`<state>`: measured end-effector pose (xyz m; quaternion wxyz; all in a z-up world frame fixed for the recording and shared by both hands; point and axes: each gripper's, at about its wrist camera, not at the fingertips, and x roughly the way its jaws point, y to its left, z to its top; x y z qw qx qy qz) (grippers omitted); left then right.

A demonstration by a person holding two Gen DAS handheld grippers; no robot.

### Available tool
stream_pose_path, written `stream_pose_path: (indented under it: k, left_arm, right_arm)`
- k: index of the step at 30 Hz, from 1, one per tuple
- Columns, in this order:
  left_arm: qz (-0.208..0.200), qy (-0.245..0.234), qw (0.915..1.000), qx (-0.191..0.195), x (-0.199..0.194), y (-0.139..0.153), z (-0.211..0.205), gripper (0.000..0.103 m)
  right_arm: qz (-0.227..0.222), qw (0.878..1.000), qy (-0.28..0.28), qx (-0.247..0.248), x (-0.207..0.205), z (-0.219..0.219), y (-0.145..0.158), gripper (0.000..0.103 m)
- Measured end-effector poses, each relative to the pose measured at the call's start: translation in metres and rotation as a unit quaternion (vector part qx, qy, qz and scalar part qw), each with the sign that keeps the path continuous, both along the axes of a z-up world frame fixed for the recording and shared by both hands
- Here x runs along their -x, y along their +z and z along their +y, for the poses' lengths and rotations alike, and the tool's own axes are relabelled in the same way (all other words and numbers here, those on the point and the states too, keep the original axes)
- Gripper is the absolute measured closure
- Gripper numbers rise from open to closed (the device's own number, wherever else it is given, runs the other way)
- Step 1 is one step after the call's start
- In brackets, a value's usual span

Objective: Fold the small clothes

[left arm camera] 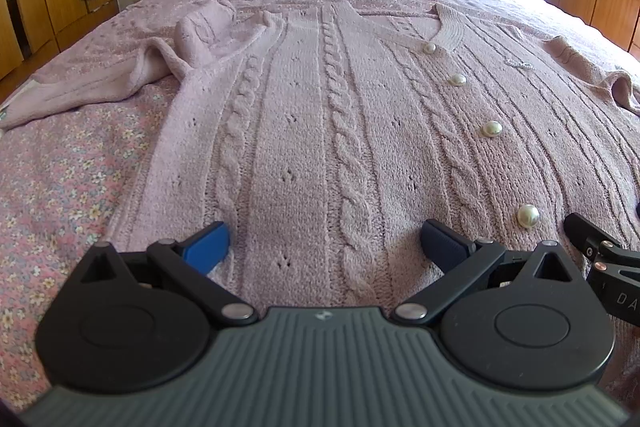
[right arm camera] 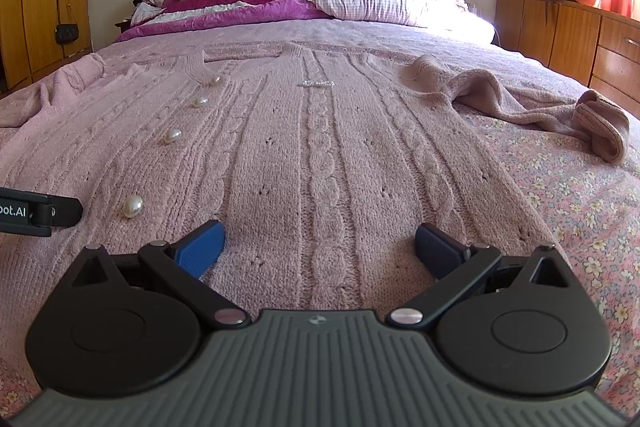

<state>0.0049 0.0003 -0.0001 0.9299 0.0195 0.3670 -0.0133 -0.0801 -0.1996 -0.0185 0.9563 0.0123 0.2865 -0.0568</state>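
Cardigan [left arm camera: 320, 115] is spread flat on the bed [left arm camera: 60, 187], untouched.
Its long axis runs straight ahead from both hem-side grippers; left gripper [left arm camera: 324, 247] and right gripper [right arm camera: 318, 243] are held with jaws released, equally near.

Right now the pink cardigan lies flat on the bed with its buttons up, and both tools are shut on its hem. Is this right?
Not quite. In both wrist views the left tool and right tool are open above the cardigan, gripping nothing. The rest is correct.
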Motion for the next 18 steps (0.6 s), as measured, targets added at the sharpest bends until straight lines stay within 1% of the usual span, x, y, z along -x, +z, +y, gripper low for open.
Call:
stream_pose_path:
  k: [6, 10, 12, 14, 16, 18]
  left_arm:
    - [0.002, 0.000, 1.0000, -0.003, -0.001, 0.001, -0.001, 0.000]
    - [-0.005, -0.015, 0.9997, -0.019, 0.001, 0.004, -0.005, 0.000]
    - [0.002, -0.017, 0.9998, -0.015, 0.001, 0.009, -0.005, 0.000]
    - [0.003, -0.017, 0.9998, -0.008, 0.000, 0.015, -0.004, 0.000]
    - [-0.005, -0.019, 0.9998, -0.005, -0.001, 0.022, -0.004, 0.000]
    - [-0.013, -0.023, 0.9996, -0.004, -0.003, 0.029, -0.006, 0.000]
  right_arm:
    - [-0.002, 1.000, 0.006, -0.013, -0.001, -0.005, 0.002, 0.000]
    - [0.003, 1.000, 0.016, -0.023, -0.003, -0.011, 0.007, 0.000]
    - [0.007, 0.999, 0.023, -0.038, -0.003, -0.017, 0.013, 0.000]
    - [0.007, 0.998, 0.024, -0.063, -0.004, -0.025, 0.021, 0.000]
    - [-0.002, 0.996, 0.016, -0.088, -0.004, -0.038, 0.031, 0.000]
    - [-0.013, 0.995, 0.005, -0.101, -0.005, -0.052, 0.041, 0.000]
